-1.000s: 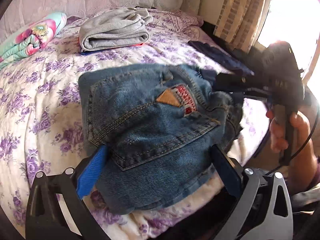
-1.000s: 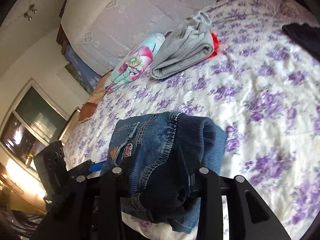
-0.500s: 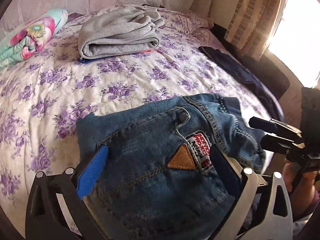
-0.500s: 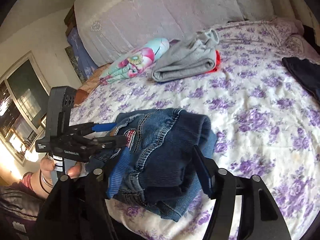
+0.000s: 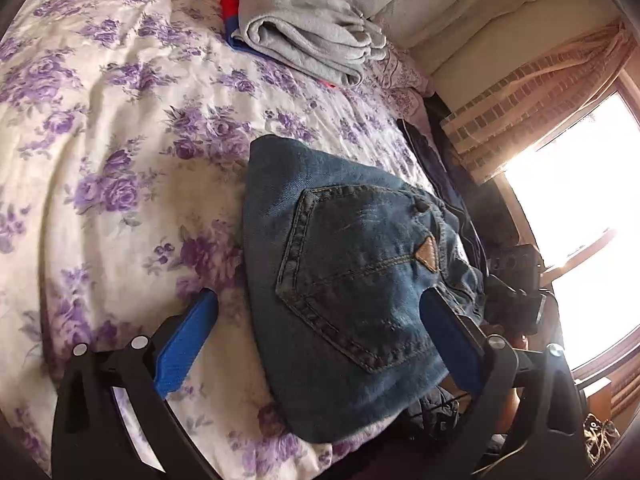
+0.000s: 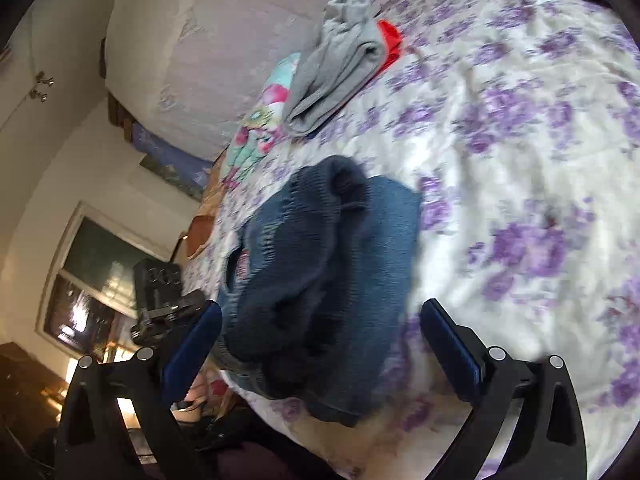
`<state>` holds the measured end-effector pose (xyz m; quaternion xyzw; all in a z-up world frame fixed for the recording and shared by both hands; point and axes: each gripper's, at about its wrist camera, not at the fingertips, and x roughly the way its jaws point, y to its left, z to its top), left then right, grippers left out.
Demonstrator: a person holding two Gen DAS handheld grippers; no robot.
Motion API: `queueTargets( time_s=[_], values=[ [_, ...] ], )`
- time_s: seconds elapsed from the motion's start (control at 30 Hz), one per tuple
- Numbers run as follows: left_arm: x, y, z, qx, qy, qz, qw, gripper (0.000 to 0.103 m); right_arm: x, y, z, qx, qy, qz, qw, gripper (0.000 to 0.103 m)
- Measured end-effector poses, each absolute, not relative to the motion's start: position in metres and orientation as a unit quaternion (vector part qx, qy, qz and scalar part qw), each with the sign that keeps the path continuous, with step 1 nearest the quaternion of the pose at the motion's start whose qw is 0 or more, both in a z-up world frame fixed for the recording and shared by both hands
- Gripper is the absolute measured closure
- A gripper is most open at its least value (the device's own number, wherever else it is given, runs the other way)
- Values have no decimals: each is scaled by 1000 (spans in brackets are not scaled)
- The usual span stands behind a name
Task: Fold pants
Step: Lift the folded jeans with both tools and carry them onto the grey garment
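The blue denim pants [image 5: 352,280] lie folded in a compact bundle near the front edge of the bed, back pocket and brown patch facing up. In the right wrist view the pants [image 6: 320,280] show their dark ribbed waistband. My left gripper [image 5: 320,332] is open, its blue fingers [image 5: 188,340] spread wide on either side of the bundle, holding nothing. My right gripper [image 6: 320,344] is open too, jaws apart around the near end of the pants, not clamping them. The other gripper shows in each view, at the pants' far side [image 5: 516,292] [image 6: 160,304].
A folded grey garment [image 5: 308,36] lies on red and blue clothes at the back of the floral bedspread [image 5: 100,120]. A colourful rolled pillow [image 6: 260,120] lies by the headboard. A dark garment [image 5: 436,160] lies along the bed's right edge. Curtain and bright window at right.
Both grippers have opened and let go of the pants, which now rest on the bed. Both views have tilted and drawn in closer to the bundle.
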<state>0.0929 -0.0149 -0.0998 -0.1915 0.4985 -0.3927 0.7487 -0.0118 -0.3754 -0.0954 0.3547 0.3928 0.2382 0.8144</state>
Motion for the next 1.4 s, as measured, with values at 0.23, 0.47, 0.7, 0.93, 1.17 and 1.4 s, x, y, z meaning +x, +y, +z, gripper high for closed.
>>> queueTargets(
  time_s=[0.23,0.47,0.7,0.93,1.17,1.4],
  values=[
    [101,-56,-106,-176,507,-406,740,4,7,-355,-108,315,435,242,808,3],
    [87,-57,-91,-157,484,-404,760,23,0,-347,-94,297,418,241,824,45],
    [69,-42,-69,-176,453,-396,779,30,-29,-333,-71,261,375,255,852,48],
    [74,-39,-40,-193,462,-388,774,28,-28,-330,-24,229,343,267,871,48],
    [74,-62,-66,-139,483,-375,779,27,-21,-334,-49,234,371,262,859,49],
    [83,-69,-34,-146,454,-394,786,35,-17,-354,-37,261,349,258,862,50]
  ],
)
